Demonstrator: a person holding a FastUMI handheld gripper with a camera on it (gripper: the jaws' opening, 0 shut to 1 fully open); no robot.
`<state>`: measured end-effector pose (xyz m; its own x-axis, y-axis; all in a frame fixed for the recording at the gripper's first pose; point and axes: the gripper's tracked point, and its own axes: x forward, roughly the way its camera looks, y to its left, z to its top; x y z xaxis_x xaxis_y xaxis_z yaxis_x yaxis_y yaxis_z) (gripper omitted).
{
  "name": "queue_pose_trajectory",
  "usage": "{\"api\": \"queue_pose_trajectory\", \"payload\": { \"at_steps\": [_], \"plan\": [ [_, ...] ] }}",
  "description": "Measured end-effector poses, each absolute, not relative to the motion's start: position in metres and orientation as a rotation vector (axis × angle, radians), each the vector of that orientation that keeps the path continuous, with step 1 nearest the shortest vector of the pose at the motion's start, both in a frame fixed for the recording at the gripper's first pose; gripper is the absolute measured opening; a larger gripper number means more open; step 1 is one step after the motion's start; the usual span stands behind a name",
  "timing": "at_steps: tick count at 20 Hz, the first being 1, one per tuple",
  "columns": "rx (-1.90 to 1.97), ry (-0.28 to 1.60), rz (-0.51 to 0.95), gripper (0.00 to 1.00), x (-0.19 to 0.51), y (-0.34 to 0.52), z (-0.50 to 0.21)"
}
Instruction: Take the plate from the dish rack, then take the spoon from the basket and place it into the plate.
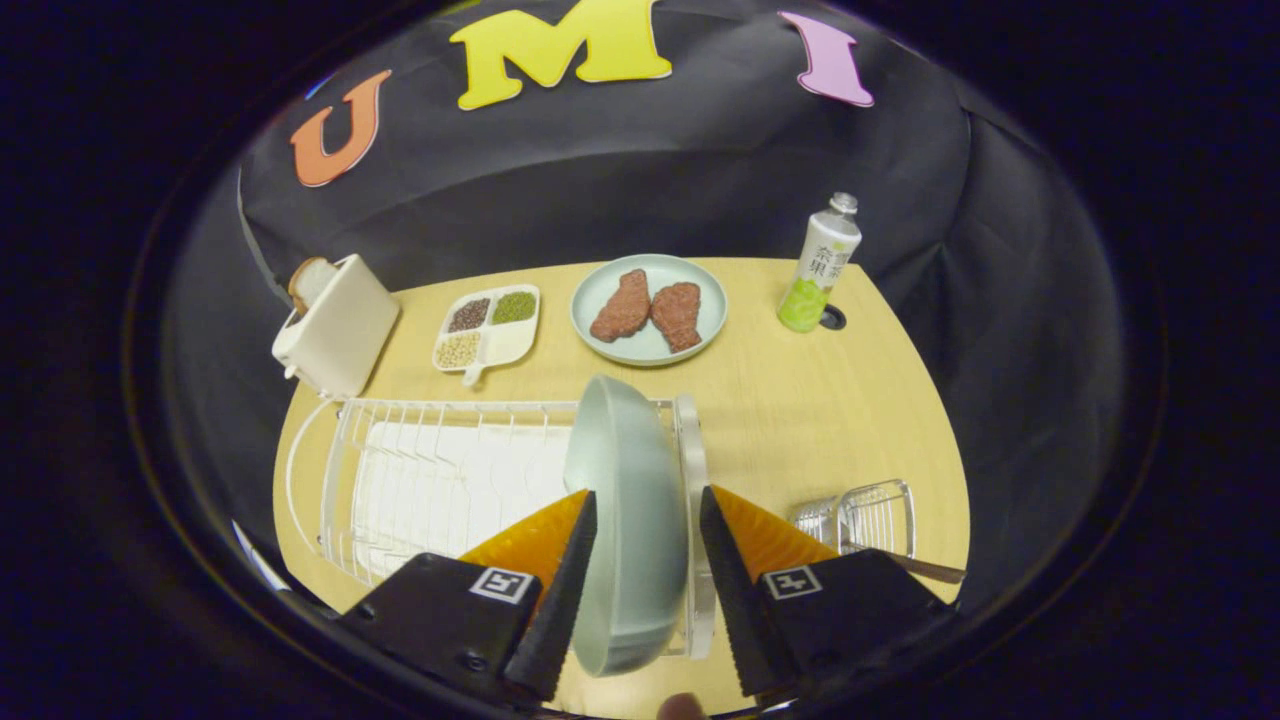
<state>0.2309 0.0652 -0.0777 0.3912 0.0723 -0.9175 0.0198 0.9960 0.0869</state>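
A pale grey-green plate [625, 520] stands on edge at the right end of the white wire dish rack [430, 480]. My gripper [648, 493] is open with one finger on each side of the plate. The left fingertip lies against the plate's back, while the right finger stays just off it, beside the rack's end frame. To the right of the fingers sits a small wire basket [875, 515]. The spoon's handle [930, 568] sticks out of it toward the table's right edge; its bowl is hidden in the basket.
Beyond the rack on the wooden table [800, 400] are a white toaster [335, 325] with bread, a divided tray of beans [487, 325], a plate with two meat pieces [648, 308] and a green-labelled bottle [820, 265]. Bare table lies between rack and basket.
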Motion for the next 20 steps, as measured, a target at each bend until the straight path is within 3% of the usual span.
{"api": "queue_pose_trajectory", "payload": {
  "at_steps": [1,5,15,20],
  "plan": [
    [0.093,1.175,0.017,0.59,0.231,0.065,-0.078],
    [0.117,1.213,-0.046,0.38,0.226,0.070,-0.082],
    [-0.088,1.161,-0.166,0.35,0.223,0.070,-0.045],
    [-0.058,1.084,-0.077,0.33,0.209,0.078,-0.007]
  ]
}}
